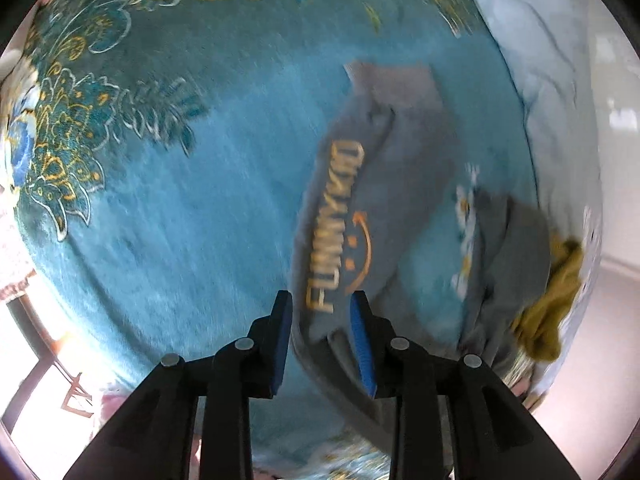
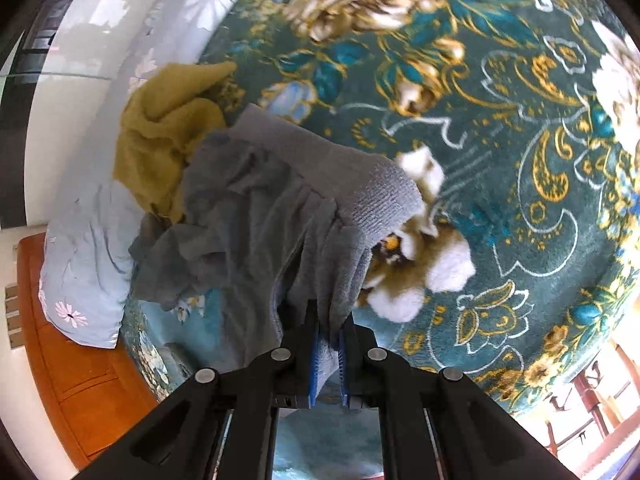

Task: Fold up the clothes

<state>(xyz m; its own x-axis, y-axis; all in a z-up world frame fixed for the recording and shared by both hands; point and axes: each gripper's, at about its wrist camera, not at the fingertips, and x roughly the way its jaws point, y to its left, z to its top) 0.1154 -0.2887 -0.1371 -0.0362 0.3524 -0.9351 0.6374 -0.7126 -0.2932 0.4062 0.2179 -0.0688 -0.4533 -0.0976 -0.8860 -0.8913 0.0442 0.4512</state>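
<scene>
On the left, the left tongs [image 1: 322, 304] are hanging released, blue pads parted, above a grey sweatshirt [image 1: 372, 184] with orange lettering that is lying rumpled on a teal floral blanket [image 1: 180, 200] covering the bed. Moving right, the right tongs [image 2: 330, 334] are grasping a bunched fold of the same grey sweatshirt [image 2: 256, 208], lifting its ribbed hem off the blanket. A mustard-yellow garment [image 2: 160, 136] is lying crumpled just beside it, touching a pale blue pillow [image 2: 84, 264].

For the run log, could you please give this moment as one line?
left gripper: open over sweatshirt | right gripper: shut on sweatshirt | yellow garment: beside
</scene>
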